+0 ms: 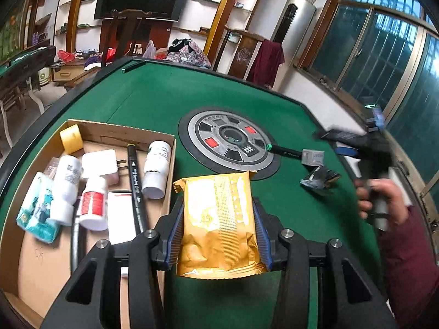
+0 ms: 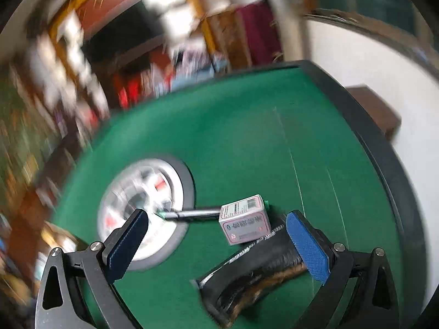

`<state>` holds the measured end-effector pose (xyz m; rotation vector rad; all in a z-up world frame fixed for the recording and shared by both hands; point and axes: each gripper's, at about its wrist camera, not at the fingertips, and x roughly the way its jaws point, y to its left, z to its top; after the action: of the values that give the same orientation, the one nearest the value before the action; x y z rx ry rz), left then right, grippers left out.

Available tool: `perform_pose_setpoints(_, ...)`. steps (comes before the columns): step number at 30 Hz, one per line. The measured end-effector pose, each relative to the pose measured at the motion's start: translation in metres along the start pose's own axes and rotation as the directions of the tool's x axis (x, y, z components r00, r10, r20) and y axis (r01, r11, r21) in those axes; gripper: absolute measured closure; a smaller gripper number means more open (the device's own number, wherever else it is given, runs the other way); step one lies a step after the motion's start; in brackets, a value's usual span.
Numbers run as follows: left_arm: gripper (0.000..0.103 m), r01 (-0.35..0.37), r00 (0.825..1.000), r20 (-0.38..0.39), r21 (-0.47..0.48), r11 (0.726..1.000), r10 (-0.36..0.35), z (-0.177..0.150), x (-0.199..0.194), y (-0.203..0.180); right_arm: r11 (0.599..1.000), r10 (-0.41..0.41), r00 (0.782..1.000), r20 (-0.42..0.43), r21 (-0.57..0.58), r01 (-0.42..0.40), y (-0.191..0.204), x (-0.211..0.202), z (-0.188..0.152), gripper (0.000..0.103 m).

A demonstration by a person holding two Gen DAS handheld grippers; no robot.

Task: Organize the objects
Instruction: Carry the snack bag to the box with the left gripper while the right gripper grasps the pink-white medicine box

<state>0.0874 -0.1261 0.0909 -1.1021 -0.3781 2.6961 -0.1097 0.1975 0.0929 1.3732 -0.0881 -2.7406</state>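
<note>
We noted the left gripper (image 1: 219, 219) clenched on a yellow foil packet (image 1: 219, 224), both blue pads pressed against its long edges at the lower centre of the left wrist view, the packet raised off the green table (image 1: 153, 96). The cardboard box (image 1: 115, 134) sat at the lower left of that frame, already crowded: two white bottles (image 1: 157, 168), a red-labelled bottle (image 1: 94, 203), a white charger (image 1: 100, 164), a black marker (image 1: 135, 183), a tissue pack (image 1: 38, 208) and a yellow tape roll (image 1: 70, 138). Our judgement was that the packet, soft and puffed, could crumple or slide between the pads if squeezed harder or swung quickly toward the box. Free floor in the box looked scarce, so a drop could land the packet on the bottles and roll them. The right gripper (image 2: 216, 240) stood released in the right wrist view, jaws wide and nothing between the pads, over a dark wrapper (image 2: 247, 274) at the lower centre, with a small pink-and-white box (image 2: 244, 219) just above it and a green-capped pen (image 2: 192, 214) touching or running behind that box; we could not tell which. The frame was heavily blurred, so we judged a grab made at such speed could miss the flat wrapper, or nudge the small box and pen along the felt. In the left wrist view the person's hand (image 1: 384, 200) showed at the right edge, well apart from the box.
</note>
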Motion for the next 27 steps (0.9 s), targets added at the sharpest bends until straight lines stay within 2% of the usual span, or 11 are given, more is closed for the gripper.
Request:
perform_pose_setpoints(2,0.058,0.012,1.000,0.019,0.004,1.000,-0.012,-0.003,-0.011,0.004,0.995,-0.081,0.996,-0.028,-0.065,0.079,0.008,0.015,0.002,0.002)
perform_pose_setpoints(7,0.058,0.012,1.000,0.018,-0.015,1.000,-0.011,-0.004,-0.017,0.019,0.993,-0.096,0.994,-0.051,-0.081,0.092,0.005,0.030,-0.005,0.008)
perform_pose_setpoints(9,0.058,0.008,1.000,0.010,-0.034,0.999,-0.008,-0.006,-0.016,0.027,0.991,-0.104,0.993,-0.059,-0.090,0.098,0.007,0.035,-0.008,0.018)
perform_pose_setpoints(11,0.058,0.005,1.000,0.010,-0.047,0.999,-0.004,-0.008,-0.017,0.034,0.992,-0.099,0.991,-0.086,-0.084,0.091,0.005,0.043,-0.008,0.050)
perform_pose_setpoints(12,0.058,0.004,1.000,0.012,-0.053,0.999,-0.003,-0.009,-0.019,0.036,0.993,-0.098,0.991,-0.092,-0.079,0.091,0.009,0.044,-0.010,0.053)
perform_pose_setpoints(19,0.058,-0.008,1.000,0.028,-0.086,0.996,0.011,-0.012,-0.023,0.045,0.999,-0.052,0.998,-0.031,-0.008,0.052,0.003,0.027,-0.016,0.054)
perform_pose_setpoints(23,0.058,-0.016,0.998,0.063,-0.097,0.995,0.022,-0.016,-0.040,0.049,0.997,0.054,0.999,0.010,0.046,-0.054,0.005,-0.010,-0.021,0.053)
perform_pose_setpoints(27,0.058,-0.028,0.995,0.091,-0.109,0.994,0.038,-0.023,-0.061,0.057,0.987,0.154,0.987,0.053,0.028,-0.155,0.027,-0.048,-0.033,0.053)
